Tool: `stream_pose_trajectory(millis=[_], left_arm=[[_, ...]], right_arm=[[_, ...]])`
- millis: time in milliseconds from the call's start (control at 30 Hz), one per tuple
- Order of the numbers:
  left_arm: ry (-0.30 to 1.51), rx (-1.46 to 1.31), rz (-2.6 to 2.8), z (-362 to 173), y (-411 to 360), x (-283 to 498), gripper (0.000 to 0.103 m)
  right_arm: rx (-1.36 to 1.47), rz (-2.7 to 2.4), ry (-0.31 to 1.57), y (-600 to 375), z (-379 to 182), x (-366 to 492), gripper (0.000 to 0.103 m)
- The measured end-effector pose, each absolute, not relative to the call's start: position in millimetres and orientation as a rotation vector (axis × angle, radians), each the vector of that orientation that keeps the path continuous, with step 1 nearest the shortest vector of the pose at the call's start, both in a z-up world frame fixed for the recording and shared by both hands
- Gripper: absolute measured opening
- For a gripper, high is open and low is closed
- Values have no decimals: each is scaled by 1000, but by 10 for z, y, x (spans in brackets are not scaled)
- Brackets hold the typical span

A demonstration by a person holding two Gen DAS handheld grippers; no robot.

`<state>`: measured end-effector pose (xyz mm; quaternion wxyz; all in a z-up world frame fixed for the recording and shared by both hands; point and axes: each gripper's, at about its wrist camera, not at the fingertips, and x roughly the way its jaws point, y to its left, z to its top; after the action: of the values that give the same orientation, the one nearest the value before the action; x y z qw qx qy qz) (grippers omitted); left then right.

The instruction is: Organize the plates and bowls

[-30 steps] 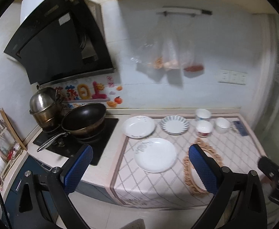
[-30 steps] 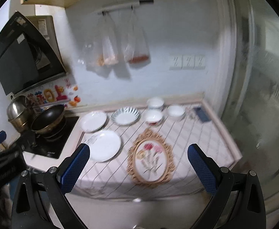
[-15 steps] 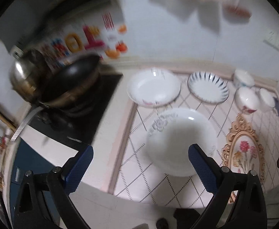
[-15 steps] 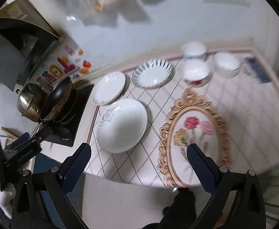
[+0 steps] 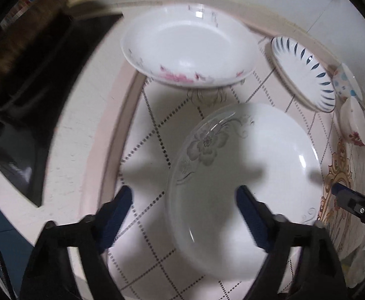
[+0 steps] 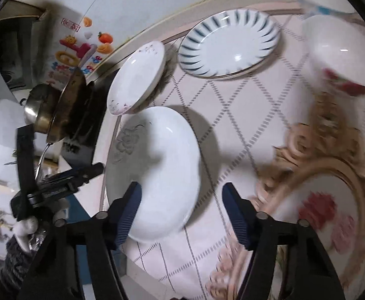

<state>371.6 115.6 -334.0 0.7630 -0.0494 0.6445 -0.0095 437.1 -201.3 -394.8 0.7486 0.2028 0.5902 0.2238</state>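
The left claw (image 5: 183, 215) hangs low over the table (image 5: 157, 130) with its two blue fingers spread apart, holding nothing; its right finger sits over the near part of the large white plate (image 5: 244, 175), its left finger over the chequered cloth just left of the plate's rim. The right claw (image 6: 181, 208) is likewise spread apart and empty, its left finger over the near edge of the same large white plate (image 6: 157, 170), its right finger over the cloth between that plate and the gold-framed flower mat (image 6: 327, 200).

The large white plate, with a grey flower printed on its far left rim, lies flat on the table near the front edge. Just beyond it sits a pink-flecked white plate (image 5: 187, 47), and to the right of that a blue-striped plate (image 6: 228, 43). Farther right stands a white bowl with red flowers (image 6: 342, 55), and a blue-dotted bowl (image 5: 346, 82) behind it. A dark wok (image 6: 70, 107) is on the stove at far left.
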Motion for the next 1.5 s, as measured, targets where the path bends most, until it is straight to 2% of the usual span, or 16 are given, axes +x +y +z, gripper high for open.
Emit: stream_pose_trajectory(millis=[133, 233, 267, 300, 333, 367, 833, 1233, 1500], left_arm=[[1470, -167, -30, -3569, 1250, 3783, 53], [1452, -195, -46, -3559, 1278, 3770, 45], [1456, -208, -56, -3552, 1279, 3767, 38], [1451, -215, -52, -3532, 1284, 3759, 35], [1446, -218, -49, -3511, 1281, 3754, 34], [1442, -216, -46, -3494, 1284, 3745, 34], [1396, -187, -49, -3277, 920, 3497, 33], [1376, -144, -161, -3113, 215, 3437, 33], [1397, -92, -247, -3244, -299, 3547, 33]], right_arm=[[485, 513, 1342, -1882, -4155, 4540, 47], [498, 502, 1365, -1831, -4291, 4644, 30], [500, 501, 1371, -1818, -4317, 4656, 25], [506, 504, 1376, -1814, -4335, 4658, 23], [507, 500, 1382, -1808, -4367, 4671, 16], [509, 498, 1386, -1808, -4400, 4681, 13], [524, 504, 1364, -2090, -4253, 4522, 13], [551, 438, 1309, -2916, -3919, 4160, 13], [604, 331, 1307, -3450, -4023, 3954, 13]])
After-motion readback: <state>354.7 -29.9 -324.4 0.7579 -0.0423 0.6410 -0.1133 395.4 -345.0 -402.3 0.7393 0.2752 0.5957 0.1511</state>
